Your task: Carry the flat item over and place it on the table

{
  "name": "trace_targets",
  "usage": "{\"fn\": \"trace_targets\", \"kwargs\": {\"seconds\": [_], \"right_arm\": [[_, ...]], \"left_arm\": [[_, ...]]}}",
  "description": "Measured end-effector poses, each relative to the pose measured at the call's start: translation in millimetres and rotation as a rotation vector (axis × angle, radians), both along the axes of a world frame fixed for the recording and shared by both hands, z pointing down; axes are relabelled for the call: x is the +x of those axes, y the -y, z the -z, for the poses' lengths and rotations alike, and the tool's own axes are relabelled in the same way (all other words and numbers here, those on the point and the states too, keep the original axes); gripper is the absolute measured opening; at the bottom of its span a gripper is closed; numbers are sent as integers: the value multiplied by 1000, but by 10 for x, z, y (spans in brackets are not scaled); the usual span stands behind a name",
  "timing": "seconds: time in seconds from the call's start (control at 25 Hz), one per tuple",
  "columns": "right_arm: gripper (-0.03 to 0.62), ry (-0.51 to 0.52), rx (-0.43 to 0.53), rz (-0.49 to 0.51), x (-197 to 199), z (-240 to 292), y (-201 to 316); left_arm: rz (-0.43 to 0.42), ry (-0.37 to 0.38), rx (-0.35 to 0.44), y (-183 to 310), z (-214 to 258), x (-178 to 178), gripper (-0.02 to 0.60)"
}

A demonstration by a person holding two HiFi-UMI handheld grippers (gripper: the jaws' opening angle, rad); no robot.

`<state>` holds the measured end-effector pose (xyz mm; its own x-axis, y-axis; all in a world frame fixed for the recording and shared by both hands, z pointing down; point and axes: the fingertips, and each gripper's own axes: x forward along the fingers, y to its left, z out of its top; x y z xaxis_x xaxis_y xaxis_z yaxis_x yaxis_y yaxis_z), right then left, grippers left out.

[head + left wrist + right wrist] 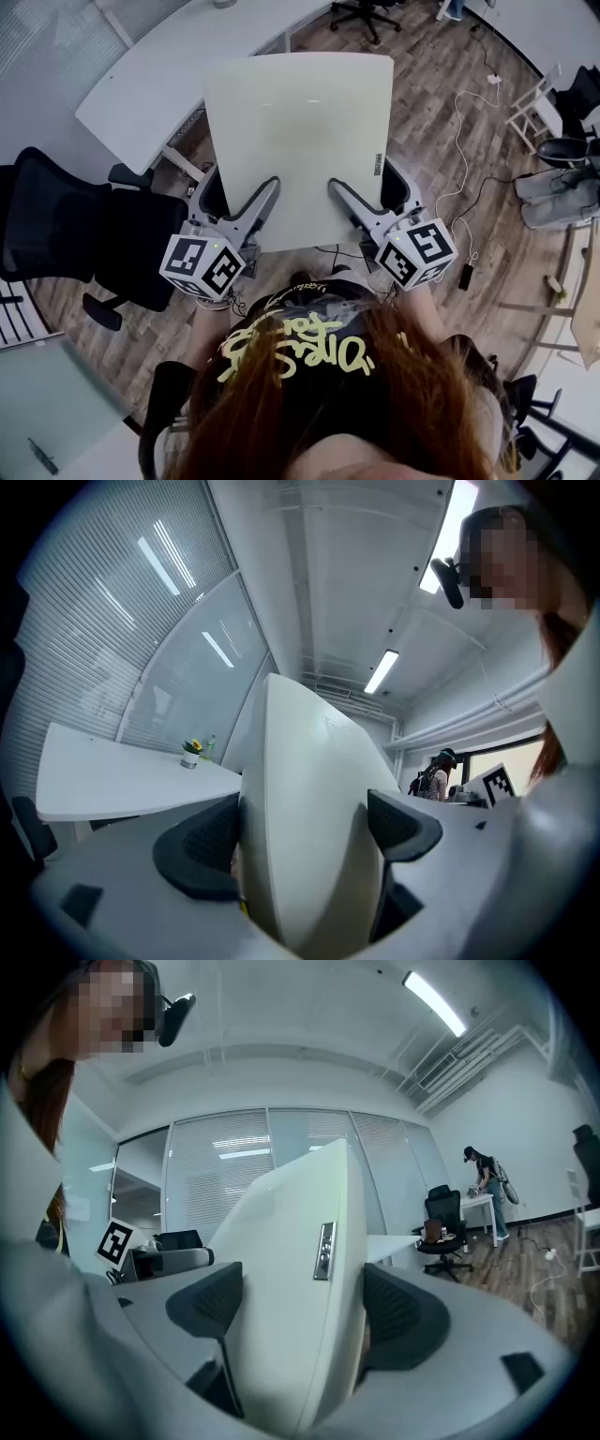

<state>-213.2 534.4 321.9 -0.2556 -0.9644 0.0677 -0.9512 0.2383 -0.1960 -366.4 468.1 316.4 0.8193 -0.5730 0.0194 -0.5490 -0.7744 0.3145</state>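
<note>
A flat white panel (300,141) hangs level in the air over the wood floor, with its far edge above the white table (141,89). My left gripper (239,192) clamps the panel's near edge on the left, and my right gripper (370,192) clamps it on the right. In the left gripper view the panel (300,789) fills the gap between both black pads. The right gripper view shows the same: the panel (281,1269), with a small button strip (325,1251) on its edge, sits between the pads. Both grippers are shut on it.
A black office chair (66,234) stands close on the left. Cables (466,178) trail over the floor on the right. A small flower pot (192,752) sits on the white table (112,780). Far off are a person (487,1180) and another chair (441,1218).
</note>
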Motion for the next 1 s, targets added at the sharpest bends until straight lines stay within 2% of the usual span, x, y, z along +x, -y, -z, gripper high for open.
{"fn": "trace_targets", "kwargs": {"seconds": [0.68,1.0], "right_arm": [[390,3,42,4,-71,189,-107],[391,22,11,-15,-60,109,-125]], "left_arm": [[-6,-19,48,-109,199,-78,431],[-28,-4,37,-102,140,-53,431]]}}
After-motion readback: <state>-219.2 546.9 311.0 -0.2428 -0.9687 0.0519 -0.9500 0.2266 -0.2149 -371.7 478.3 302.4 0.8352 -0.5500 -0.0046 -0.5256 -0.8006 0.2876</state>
